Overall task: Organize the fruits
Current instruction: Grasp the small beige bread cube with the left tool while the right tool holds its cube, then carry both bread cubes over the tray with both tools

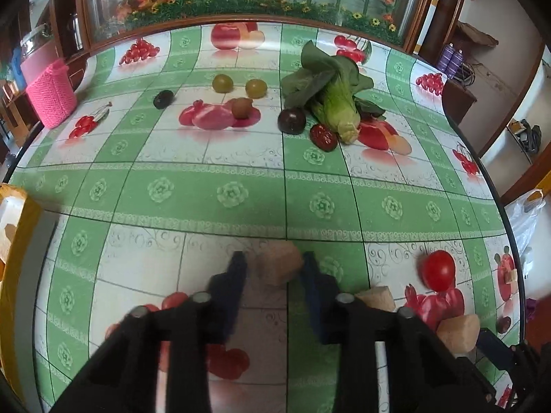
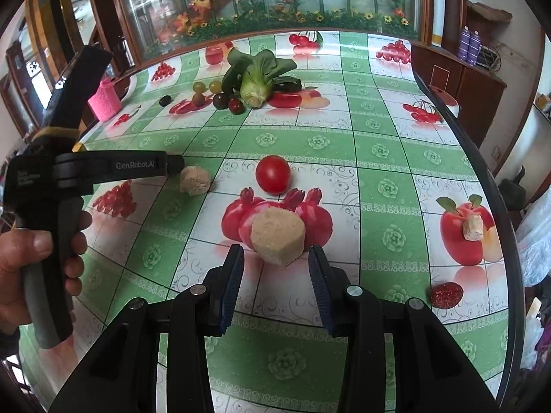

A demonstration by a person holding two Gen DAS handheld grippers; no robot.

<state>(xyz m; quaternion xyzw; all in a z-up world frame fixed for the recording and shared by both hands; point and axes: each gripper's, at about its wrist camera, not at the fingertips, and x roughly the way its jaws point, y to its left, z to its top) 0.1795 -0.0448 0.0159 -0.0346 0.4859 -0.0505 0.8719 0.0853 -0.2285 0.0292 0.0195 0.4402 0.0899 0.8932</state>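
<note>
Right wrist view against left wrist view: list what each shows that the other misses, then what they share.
Only the right wrist view shows the left hand on its handle, a small tan piece on the printed apple, and a dark red fruit near the table edge. Only the left wrist view shows the yellow box edge at left. Both show the tomato, the leafy cabbage, the pink basket, the far fruit cluster, and a tan block between each gripper's open jaws: left gripper, right gripper.

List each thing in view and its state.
Left gripper: open, fingers around a beige lump.
Right gripper: open, second beige lump just ahead.
Tomato: whole, resting free.
Leafy cabbage: lying on its side.
</note>
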